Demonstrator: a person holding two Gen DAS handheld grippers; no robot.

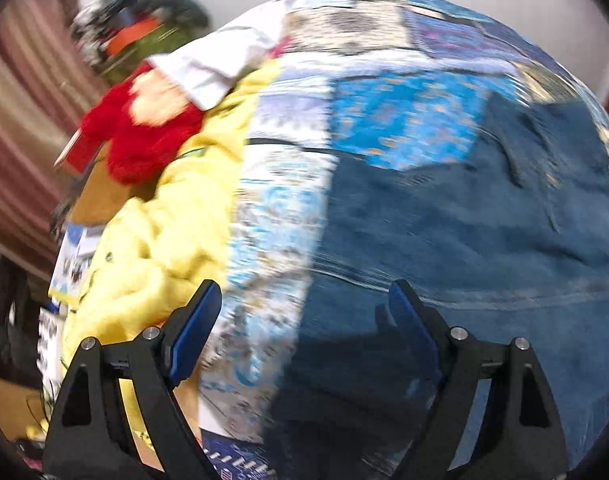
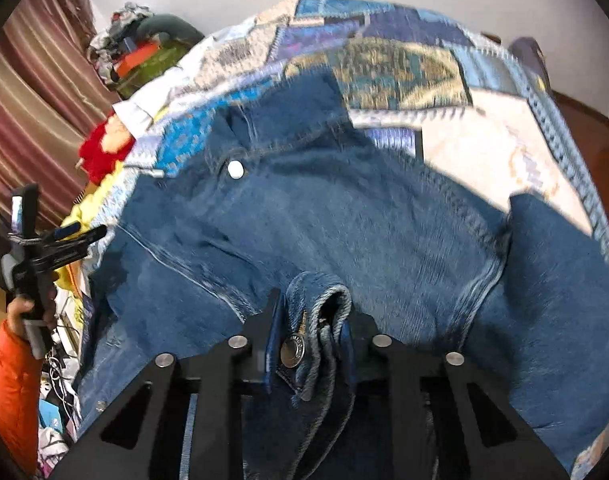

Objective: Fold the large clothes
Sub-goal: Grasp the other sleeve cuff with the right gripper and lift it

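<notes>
Two grippers are held over a blue denim jacket (image 2: 344, 208) that is spread across a patchwork quilt in blues and creams (image 2: 484, 148).

By the right gripper (image 2: 310, 344) a bunched denim cuff with a round metal snap button (image 2: 291, 353) is pinched, its jaws nearly closed on the fabric. The left gripper (image 1: 304, 312) is seen with its blue-padded jaws spread wide and nothing between them, above the line where the denim meets the quilt. In the right wrist view the left gripper (image 2: 70, 236) is shown at the far left, gripped by a hand (image 2: 20, 312) in an orange sleeve (image 2: 14, 392). A crumpled yellow garment (image 1: 156, 248) and a fuzzy red item (image 1: 140, 140) are piled beside the quilt, just left of the jacket.
</notes>
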